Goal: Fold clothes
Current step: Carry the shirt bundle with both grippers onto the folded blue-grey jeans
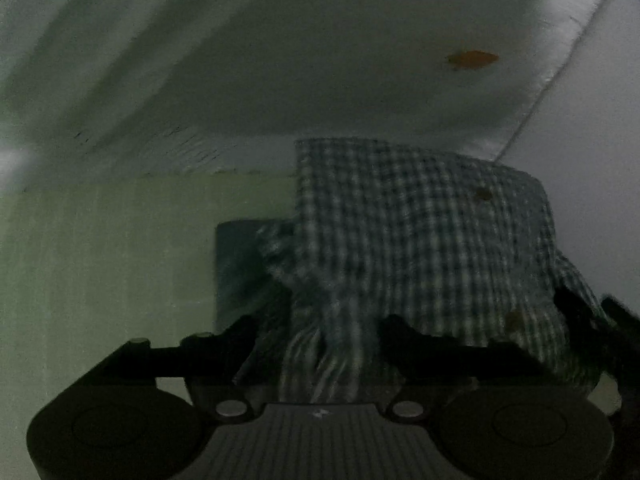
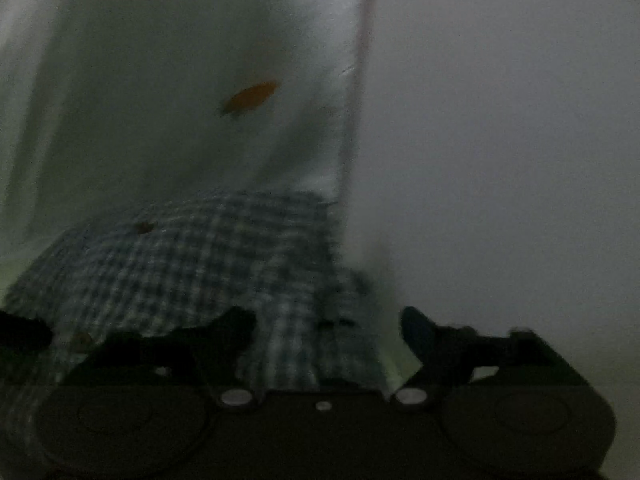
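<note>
Where pale green surface (image 1: pixel 100 260) meets white sheet (image 1: pixel 280 60), lies a checked shirt (image 1: pixel 420 240), bunched and partly doubled over, small brown buttons showing on top. Runs down between the fingers of the left gripper (image 1: pixel 316 328), jaws spread wide, cloth in the gap but not pinched. Same for the right gripper (image 2: pixel 328 324): jaws well apart, shirt fabric between and under them, pads not pressing on it. Beyond the shirt, an orange mark (image 2: pixel 252 96) on the sheet. Beside the shirt, a dark rectangular patch (image 1: pixel 236 264), too dim to identify. Blurred and dark throughout.
</note>
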`<state>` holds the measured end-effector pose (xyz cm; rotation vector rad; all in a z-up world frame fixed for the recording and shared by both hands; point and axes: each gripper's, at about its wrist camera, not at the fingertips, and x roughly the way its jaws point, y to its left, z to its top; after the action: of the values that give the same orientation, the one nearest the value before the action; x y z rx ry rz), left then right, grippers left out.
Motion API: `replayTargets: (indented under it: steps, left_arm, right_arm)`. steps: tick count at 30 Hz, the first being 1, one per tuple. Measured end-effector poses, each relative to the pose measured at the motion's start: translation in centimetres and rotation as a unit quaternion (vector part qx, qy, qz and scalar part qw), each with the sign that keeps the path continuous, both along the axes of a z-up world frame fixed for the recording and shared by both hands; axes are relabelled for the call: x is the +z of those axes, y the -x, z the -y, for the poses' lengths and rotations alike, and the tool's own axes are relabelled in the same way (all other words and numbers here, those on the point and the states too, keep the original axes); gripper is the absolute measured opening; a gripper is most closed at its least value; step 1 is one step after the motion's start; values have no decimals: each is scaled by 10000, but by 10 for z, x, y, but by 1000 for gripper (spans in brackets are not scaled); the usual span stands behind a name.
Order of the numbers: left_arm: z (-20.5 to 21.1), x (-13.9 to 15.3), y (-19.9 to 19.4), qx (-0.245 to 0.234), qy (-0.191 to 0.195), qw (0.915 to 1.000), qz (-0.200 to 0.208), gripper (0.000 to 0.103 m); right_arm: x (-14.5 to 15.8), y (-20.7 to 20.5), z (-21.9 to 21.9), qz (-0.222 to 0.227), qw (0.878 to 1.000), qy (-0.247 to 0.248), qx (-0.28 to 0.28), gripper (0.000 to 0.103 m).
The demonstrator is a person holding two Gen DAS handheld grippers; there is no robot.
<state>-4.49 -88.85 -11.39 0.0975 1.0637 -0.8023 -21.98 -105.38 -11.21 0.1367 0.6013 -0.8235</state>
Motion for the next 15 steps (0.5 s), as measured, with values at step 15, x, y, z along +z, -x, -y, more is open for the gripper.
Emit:
replayTargets:
  steps: [15]
  left_arm:
    - [9,-40,-2,481,21,9975,-515,74]
  right_arm:
    - [-71,16,10,1463,9579,-2239,-1043,102]
